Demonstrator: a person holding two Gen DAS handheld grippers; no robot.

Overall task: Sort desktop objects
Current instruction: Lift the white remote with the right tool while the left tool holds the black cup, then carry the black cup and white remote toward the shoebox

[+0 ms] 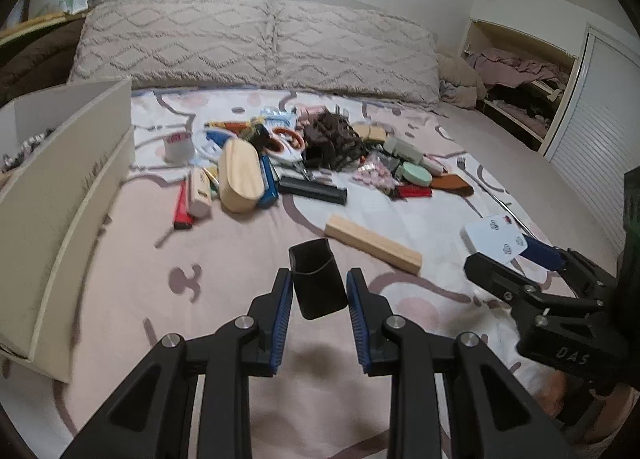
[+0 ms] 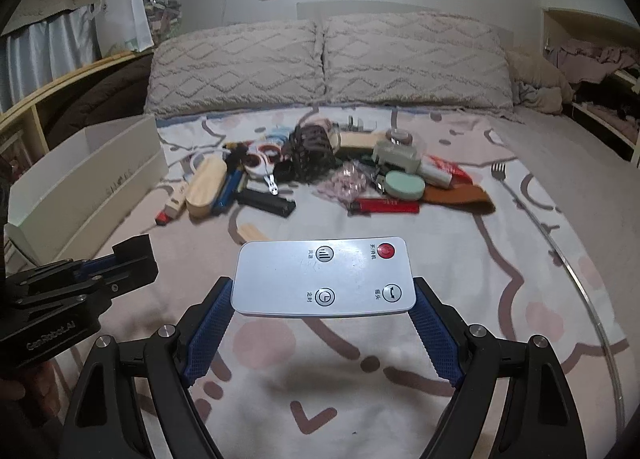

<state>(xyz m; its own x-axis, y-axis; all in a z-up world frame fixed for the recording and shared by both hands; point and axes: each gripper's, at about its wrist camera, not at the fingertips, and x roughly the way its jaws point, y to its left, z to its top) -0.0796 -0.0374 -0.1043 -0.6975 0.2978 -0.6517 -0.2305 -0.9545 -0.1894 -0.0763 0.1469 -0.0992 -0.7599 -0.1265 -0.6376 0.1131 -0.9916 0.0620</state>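
On the bed, ahead of the pile of clutter (image 2: 320,175), both grippers are holding stuff. The left gripper (image 1: 319,295) is pinching a small black open-topped case (image 1: 318,283), clamped tight across its narrow sides. The right gripper (image 2: 323,295) is gripping a white fan remote (image 2: 323,277) by its short ends, buttons up, so the jaws are sitting wide. My guess is both are headed for the white storage box (image 1: 60,195) on the left.

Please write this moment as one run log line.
left gripper: shut on black case | right gripper: shut on white remote
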